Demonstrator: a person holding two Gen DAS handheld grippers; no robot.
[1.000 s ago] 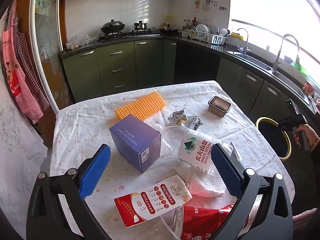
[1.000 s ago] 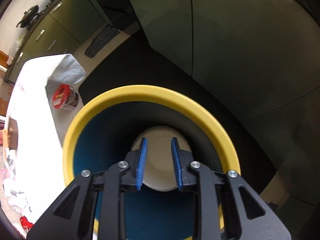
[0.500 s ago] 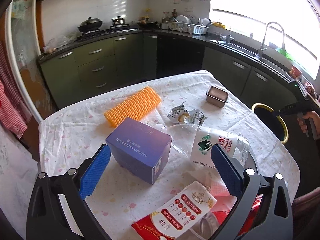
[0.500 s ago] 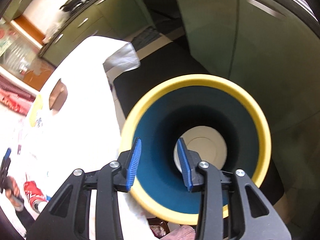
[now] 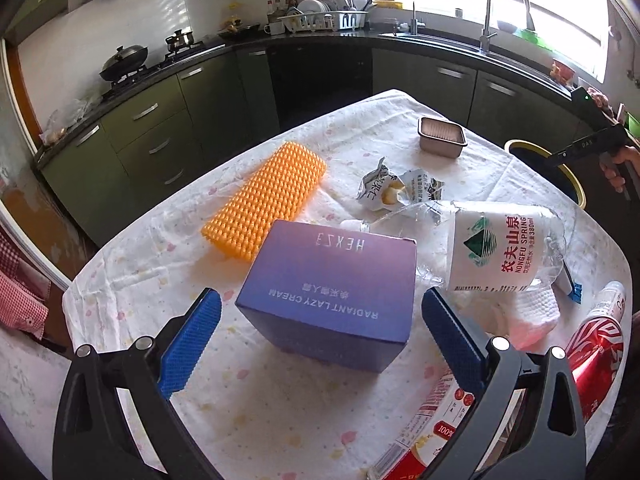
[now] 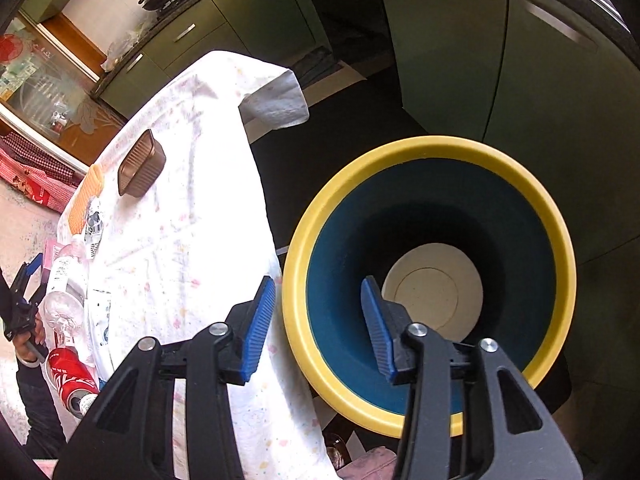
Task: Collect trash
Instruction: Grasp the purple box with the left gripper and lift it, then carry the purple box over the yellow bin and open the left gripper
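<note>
A purple cream box [image 5: 332,288] stands on the white tablecloth [image 5: 160,248], and my left gripper [image 5: 320,344] hangs open just in front of it, one blue pad to each side. A crushed clear water bottle [image 5: 496,252] lies to the box's right, torn snack wrappers [image 5: 394,190] behind it, a red can [image 5: 596,344] at the right edge. My right gripper [image 6: 318,320] hovers above the near rim of the yellow-rimmed blue bin [image 6: 432,280] beside the table. Its jaws are opening with nothing between them. A pale disc [image 6: 432,292] lies at the bin's bottom.
An orange spiky mat [image 5: 266,196] and a metal tin [image 5: 442,140] lie farther back on the table. A red-and-white carton [image 5: 436,436] and crumpled tissue [image 5: 532,312] sit near the front right. Green cabinets [image 6: 520,60] stand behind the bin. A hand holds the other gripper [image 5: 588,146].
My left gripper has come down and forward until the purple box sits between its pads. My right gripper has drawn back from inside the bin toward the table side, and its jaws have widened.
</note>
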